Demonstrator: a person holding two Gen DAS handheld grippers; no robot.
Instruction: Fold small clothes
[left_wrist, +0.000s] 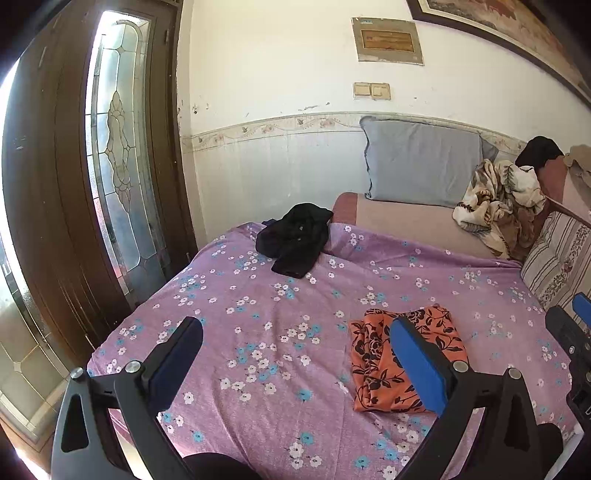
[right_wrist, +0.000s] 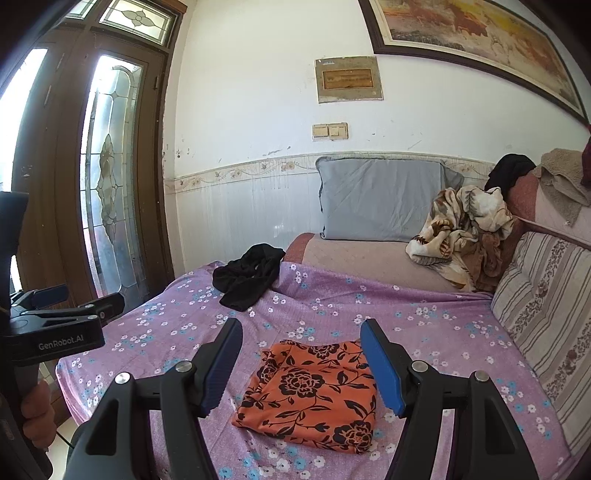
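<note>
An orange cloth with a black flower print lies folded flat on the purple flowered bedsheet; it also shows in the left wrist view. A crumpled black garment lies at the far edge of the sheet, also in the left wrist view. My right gripper is open and empty, held just above the near side of the orange cloth. My left gripper is open and empty above the bare sheet, left of the orange cloth. It shows at the left edge of the right wrist view.
A grey pillow leans on the wall behind the bed. A crumpled beige patterned blanket lies at the back right. A striped cushion stands along the right. A brown glazed door is at the left.
</note>
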